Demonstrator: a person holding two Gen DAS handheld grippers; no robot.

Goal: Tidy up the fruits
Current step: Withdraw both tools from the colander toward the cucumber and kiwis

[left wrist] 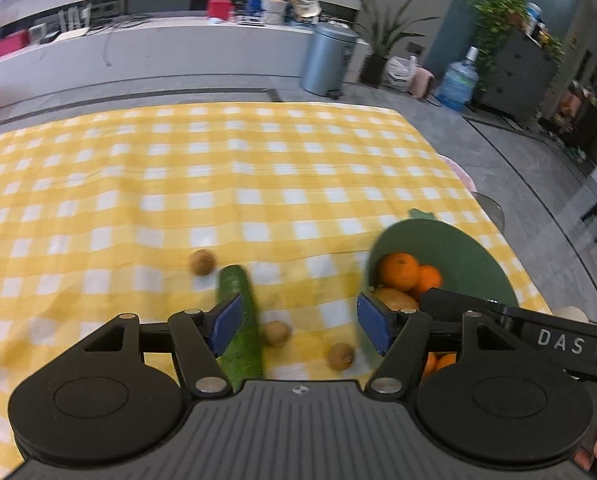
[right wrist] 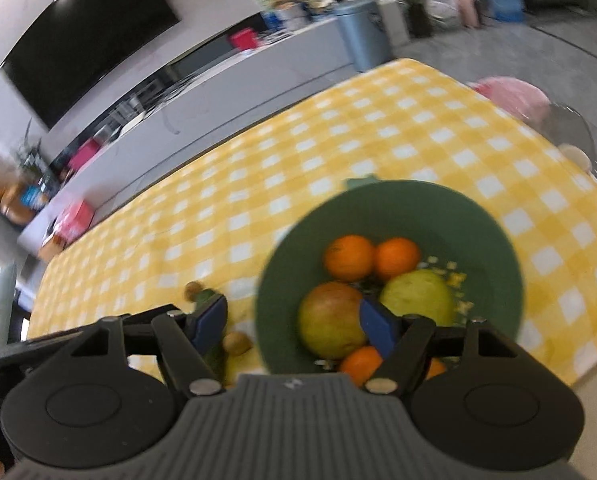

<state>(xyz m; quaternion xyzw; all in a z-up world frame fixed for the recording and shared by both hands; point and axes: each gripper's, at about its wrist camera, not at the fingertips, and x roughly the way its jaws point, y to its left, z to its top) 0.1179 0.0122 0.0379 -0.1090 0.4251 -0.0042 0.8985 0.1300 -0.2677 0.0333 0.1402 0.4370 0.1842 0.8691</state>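
Yellow-checked cloth lies blurred under everything I see. My left gripper hangs with its jaws spread wide, pinching nothing; its left pad overlaps the cucumber, whose near end is hidden behind my body. The cucumber's long axis runs away from me, far tip leaning slightly left. Three small brown fruits sit around it. To the right, the green bowl holds oranges and two larger yellow-green fruits; my right gripper hovers above its rim, jaws parted and empty, hiding part of the lowest oranges.
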